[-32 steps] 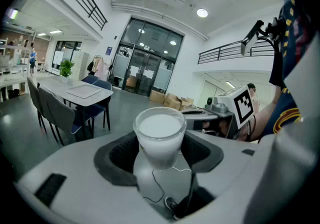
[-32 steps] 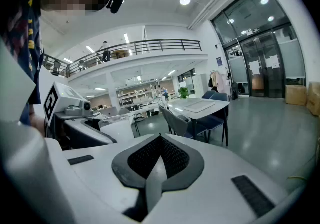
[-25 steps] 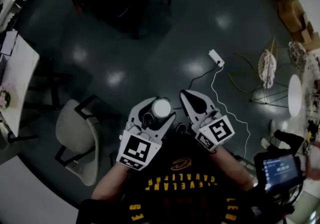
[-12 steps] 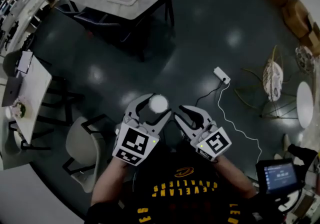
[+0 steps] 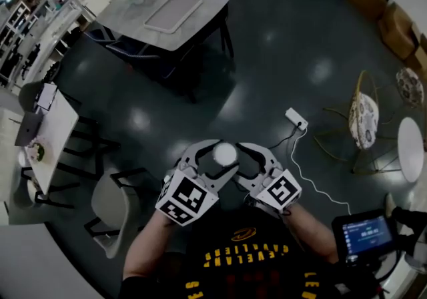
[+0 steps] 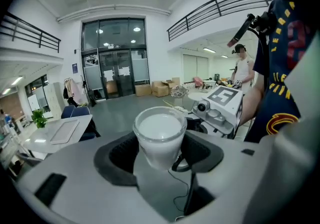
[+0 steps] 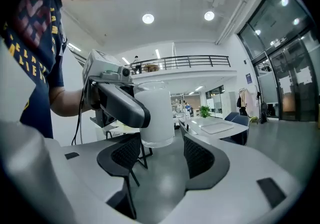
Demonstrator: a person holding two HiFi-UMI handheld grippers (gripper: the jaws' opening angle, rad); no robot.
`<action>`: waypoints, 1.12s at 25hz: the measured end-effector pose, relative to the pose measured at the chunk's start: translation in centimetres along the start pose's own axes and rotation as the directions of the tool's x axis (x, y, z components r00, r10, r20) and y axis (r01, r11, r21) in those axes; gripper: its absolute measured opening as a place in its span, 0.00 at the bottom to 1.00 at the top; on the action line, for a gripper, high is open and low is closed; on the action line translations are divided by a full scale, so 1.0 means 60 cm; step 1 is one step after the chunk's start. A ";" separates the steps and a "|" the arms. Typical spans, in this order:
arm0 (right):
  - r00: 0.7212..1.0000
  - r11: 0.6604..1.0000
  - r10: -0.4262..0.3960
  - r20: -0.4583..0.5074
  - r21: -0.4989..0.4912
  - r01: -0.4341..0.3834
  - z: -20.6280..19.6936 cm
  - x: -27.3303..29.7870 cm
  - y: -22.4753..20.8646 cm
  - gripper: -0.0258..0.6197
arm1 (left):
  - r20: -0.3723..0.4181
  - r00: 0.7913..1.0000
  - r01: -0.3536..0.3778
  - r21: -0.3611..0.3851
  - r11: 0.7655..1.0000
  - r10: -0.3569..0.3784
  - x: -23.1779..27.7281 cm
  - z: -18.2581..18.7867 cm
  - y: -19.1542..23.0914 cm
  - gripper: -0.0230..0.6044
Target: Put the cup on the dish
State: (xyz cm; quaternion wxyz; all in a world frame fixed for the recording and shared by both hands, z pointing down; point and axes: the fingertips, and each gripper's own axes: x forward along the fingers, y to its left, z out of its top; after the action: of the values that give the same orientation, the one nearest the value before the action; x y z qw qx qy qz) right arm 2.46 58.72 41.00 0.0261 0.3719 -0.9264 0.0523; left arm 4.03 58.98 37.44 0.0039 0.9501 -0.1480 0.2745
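The left gripper (image 5: 215,159) clamps the white cup (image 5: 224,153), which stands upright in the air before the person's chest. The right gripper (image 5: 251,165) has just been opening its jaws; the cup seems just beyond them, untouched.

The left gripper (image 5: 219,158) is holding the cup (image 5: 225,152) between its fingers (image 5: 200,149) above the dark floor (image 5: 267,57). The right gripper (image 5: 242,163) is sitting just beside it; its fingers have just been opening, and the cup is lying at their tips, ungripped.
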 end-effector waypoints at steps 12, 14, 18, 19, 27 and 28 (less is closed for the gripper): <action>0.998 0.998 0.043 0.040 -0.036 -0.042 0.010 -0.042 0.009 0.42 | 0.006 0.998 -0.057 -0.077 0.995 0.057 0.032 0.010 -0.044 0.46; 0.998 0.999 0.044 0.050 -0.030 -0.043 0.013 -0.041 0.002 0.42 | 0.020 0.998 -0.063 -0.089 0.994 0.065 0.035 0.015 -0.039 0.46; 0.996 0.999 0.043 0.072 -0.021 -0.042 0.025 -0.024 -0.014 0.41 | 0.085 0.993 -0.068 -0.149 0.986 0.081 0.034 0.026 -0.010 0.46; 0.997 0.999 0.041 0.070 -0.016 -0.040 0.027 -0.017 -0.019 0.41 | 0.104 0.991 -0.068 -0.163 0.984 0.085 0.033 0.028 0.000 0.46; 0.997 1.000 -0.025 0.071 0.000 0.025 0.038 0.073 -0.079 0.41 | 0.214 0.972 -0.053 -0.190 0.980 0.094 0.033 0.040 0.115 0.46; 0.997 0.999 -0.036 0.069 0.002 0.036 0.041 0.088 -0.089 0.41 | 0.222 0.971 -0.048 -0.184 0.982 0.089 0.033 0.041 0.133 0.46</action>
State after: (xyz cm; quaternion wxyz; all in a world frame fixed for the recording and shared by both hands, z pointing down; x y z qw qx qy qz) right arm 2.34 50.98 39.45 -0.0050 0.3903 -0.9199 0.0391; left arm 4.66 50.59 35.77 0.0616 0.9656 -0.2041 0.1488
